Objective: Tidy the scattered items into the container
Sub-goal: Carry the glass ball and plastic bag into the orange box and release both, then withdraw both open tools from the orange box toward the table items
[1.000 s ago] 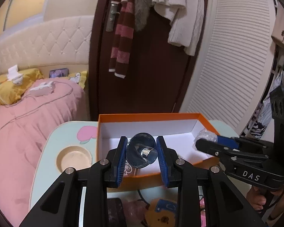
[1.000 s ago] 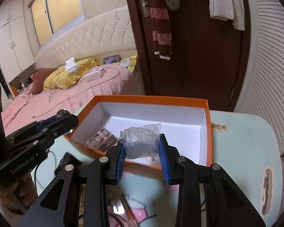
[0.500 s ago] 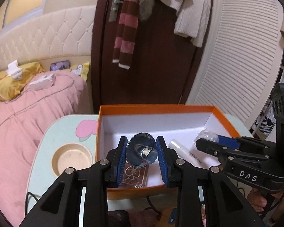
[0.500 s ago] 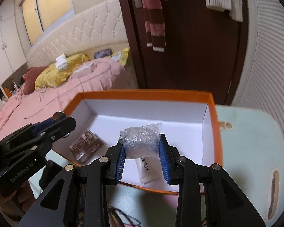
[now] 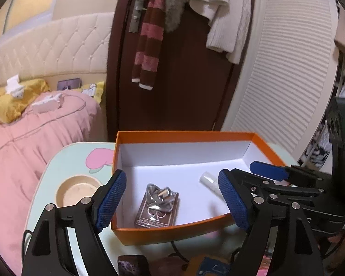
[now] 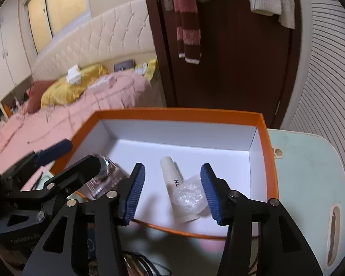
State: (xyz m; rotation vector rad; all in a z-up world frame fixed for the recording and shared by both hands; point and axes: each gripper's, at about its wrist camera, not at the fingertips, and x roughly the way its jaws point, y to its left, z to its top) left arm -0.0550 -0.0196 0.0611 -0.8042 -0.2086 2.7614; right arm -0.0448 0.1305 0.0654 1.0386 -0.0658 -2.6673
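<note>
Over the orange box (image 5: 191, 135) on the bench (image 5: 80, 151), our left gripper (image 5: 174, 199) and right gripper (image 6: 172, 191) have both just been opening, and their fingers now stand wide with nothing pressed between them. Inside the box, the shiny metal piece (image 5: 161, 195) lies on a card case (image 5: 157, 209) near its front wall, while the clear plastic bundle (image 6: 189, 195) rests against a white tube (image 6: 172, 179).

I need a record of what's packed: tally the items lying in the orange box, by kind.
Card deck: 1
Shiny metal piece, resting on the deck: 1
White tube: 1
Crumpled clear plastic packet, lying on the tube: 1
Total in the orange box: 4
</note>
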